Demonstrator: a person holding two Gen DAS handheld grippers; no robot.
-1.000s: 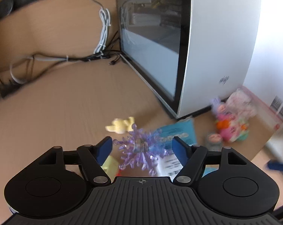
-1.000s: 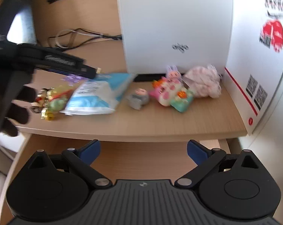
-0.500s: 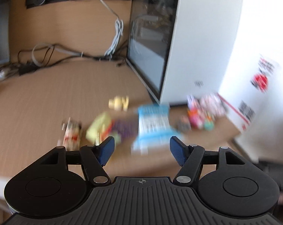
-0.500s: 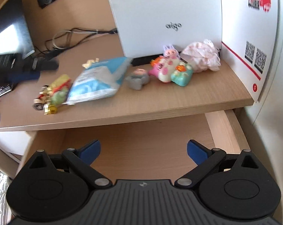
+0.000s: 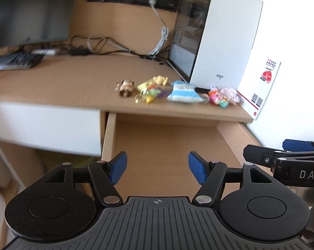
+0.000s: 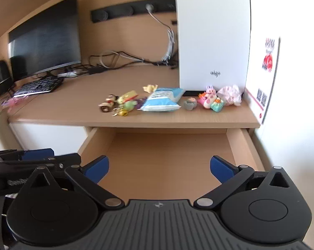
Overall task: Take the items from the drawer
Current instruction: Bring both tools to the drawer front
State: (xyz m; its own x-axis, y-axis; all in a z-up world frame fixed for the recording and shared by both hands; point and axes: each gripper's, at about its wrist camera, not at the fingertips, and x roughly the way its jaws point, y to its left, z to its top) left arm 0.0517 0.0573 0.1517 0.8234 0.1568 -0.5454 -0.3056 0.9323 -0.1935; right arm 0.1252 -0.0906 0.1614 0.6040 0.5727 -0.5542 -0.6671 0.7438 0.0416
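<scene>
Since nothing lies between them, the jaws of the left gripper [image 5: 157,167] stand apart and grip nothing, and the jaws of the right gripper [image 6: 159,169] stand wider apart and are just as bare; both point down into the pulled-out drawer [image 6: 243,145], whose wooden floor shows no item on any part in view. From that I judge the drawer is emptied, or nearly so, though its nearest stretch is hidden behind the grippers

Each gripper shows at the edge of the other's view, so the two sit side by side in front of the drawer's mouth

What came out of it seems to be the row along the front edge of the desk [image 6: 73,112], toward its right corner: a small brown figure [image 6: 108,103], a yellow and green bundle [image 6: 126,103], a blue and white packet [image 6: 162,101], a grey toy [image 6: 189,103], a pink and teal toy [image 6: 211,101] and a pink cloth bundle [image 6: 229,94]. They sit close to the edge, likely because that is the shortest reach from the drawer below, and just in front of the white computer case [image 6: 213,33]. A monitor [image 6: 45,37] and keyboard [image 6: 38,85] stand well apart at the left back
</scene>
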